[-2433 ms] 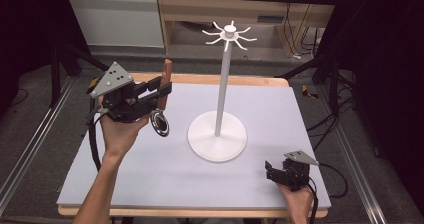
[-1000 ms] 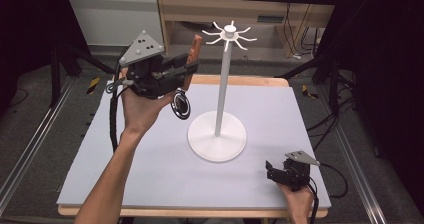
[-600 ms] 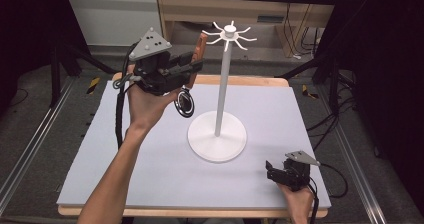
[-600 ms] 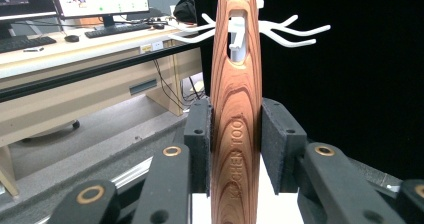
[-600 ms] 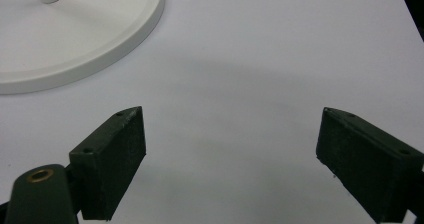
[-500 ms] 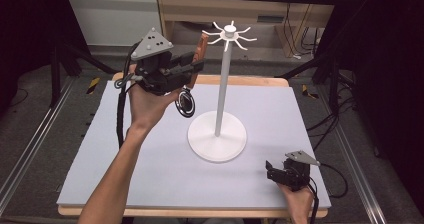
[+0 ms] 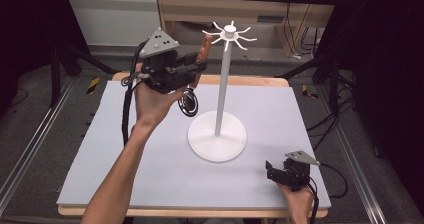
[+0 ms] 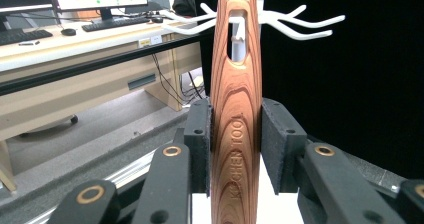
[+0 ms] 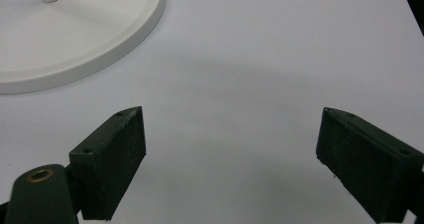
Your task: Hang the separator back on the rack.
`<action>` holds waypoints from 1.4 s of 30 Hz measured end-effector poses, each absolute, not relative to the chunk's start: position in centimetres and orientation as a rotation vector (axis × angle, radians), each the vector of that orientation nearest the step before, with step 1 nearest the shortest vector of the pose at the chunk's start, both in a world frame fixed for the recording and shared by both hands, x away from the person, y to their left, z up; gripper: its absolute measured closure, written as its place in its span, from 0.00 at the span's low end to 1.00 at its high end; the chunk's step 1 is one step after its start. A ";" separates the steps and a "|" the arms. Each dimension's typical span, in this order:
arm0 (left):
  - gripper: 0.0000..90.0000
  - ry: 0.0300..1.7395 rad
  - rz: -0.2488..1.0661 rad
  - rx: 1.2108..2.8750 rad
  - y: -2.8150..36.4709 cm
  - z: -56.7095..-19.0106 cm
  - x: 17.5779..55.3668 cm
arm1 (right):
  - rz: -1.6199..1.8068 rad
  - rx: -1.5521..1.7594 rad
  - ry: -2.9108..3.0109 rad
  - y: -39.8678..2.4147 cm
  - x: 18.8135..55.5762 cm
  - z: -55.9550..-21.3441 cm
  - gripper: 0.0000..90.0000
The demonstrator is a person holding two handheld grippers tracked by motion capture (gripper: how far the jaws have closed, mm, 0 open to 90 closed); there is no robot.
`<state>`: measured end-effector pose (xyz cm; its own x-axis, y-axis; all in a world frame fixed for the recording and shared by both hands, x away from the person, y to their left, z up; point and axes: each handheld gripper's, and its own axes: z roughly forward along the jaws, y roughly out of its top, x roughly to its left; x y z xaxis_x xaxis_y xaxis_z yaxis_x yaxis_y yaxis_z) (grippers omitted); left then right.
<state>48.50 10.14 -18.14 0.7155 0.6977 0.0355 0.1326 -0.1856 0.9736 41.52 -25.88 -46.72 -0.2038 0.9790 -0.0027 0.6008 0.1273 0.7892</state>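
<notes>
1. Left gripper view: the left gripper (image 8: pixel 235 149) is clenched on a wooden handle (image 8: pixel 235 109), both black pads pressed flat against its sides. The handle stands upright between them, its slotted upper end level with the top of the white stand (image 8: pixel 248 4), whose curved hooks spread out just behind the slot.
2. High view: the left gripper (image 7: pixel 192 69) is raised above the table (image 7: pixel 100 149), to the left of the stand (image 7: pixel 223 84). The handle (image 7: pixel 203 46) points up toward the nearest hook, very close to it; whether they touch cannot be told. The tool's dark round head (image 7: pixel 188 103) hangs below the gripper, left of the stand's pole.
3. High view: the right gripper (image 7: pixel 276 171) sits low near the table's front right corner, well apart from the stand's round base.
4. Right gripper view: the right gripper (image 9: pixel 230 159) is released, its jaws spread wide over bare table with nothing between them; the stand's base (image 9: pixel 100 39) lies beyond, at upper left.
</notes>
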 end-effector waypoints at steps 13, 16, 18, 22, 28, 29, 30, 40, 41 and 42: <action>0.74 0.665 0.563 1.721 9.3 -18.9 49.1 | 0.914 1.520 1.872 -25.8 41.5 -46.7 0.14; 0.74 0.666 0.560 1.712 9.1 -19.0 49.2 | 0.913 1.522 1.873 -25.8 41.5 -46.7 0.14; 0.74 0.665 0.558 1.712 9.1 -19.2 49.2 | 0.914 1.522 1.874 -25.8 41.5 -46.7 0.14; 0.73 0.677 0.568 1.707 9.0 -19.6 49.4 | 0.912 1.522 1.875 -25.8 41.5 -46.8 0.14; 0.73 0.676 0.565 1.696 8.8 -19.7 49.5 | 0.910 1.524 1.880 -25.7 41.5 -46.8 0.14; 0.73 0.675 0.571 1.699 8.8 -19.8 49.5 | 0.911 1.524 1.880 -25.7 41.5 -46.8 0.14; 0.72 0.676 0.572 1.705 8.9 -19.8 49.6 | 0.910 1.524 1.880 -25.7 41.5 -46.8 0.14; 0.62 0.670 0.576 1.708 9.5 -20.5 49.5 | 0.907 1.524 1.885 -25.7 41.5 -46.8 0.14; 0.61 0.681 0.572 1.710 9.6 -20.7 49.4 | 0.908 1.524 1.885 -25.7 41.5 -46.8 0.14; 0.61 0.681 0.574 1.710 9.8 -20.8 49.3 | 0.907 1.524 1.885 -25.7 41.5 -46.8 0.14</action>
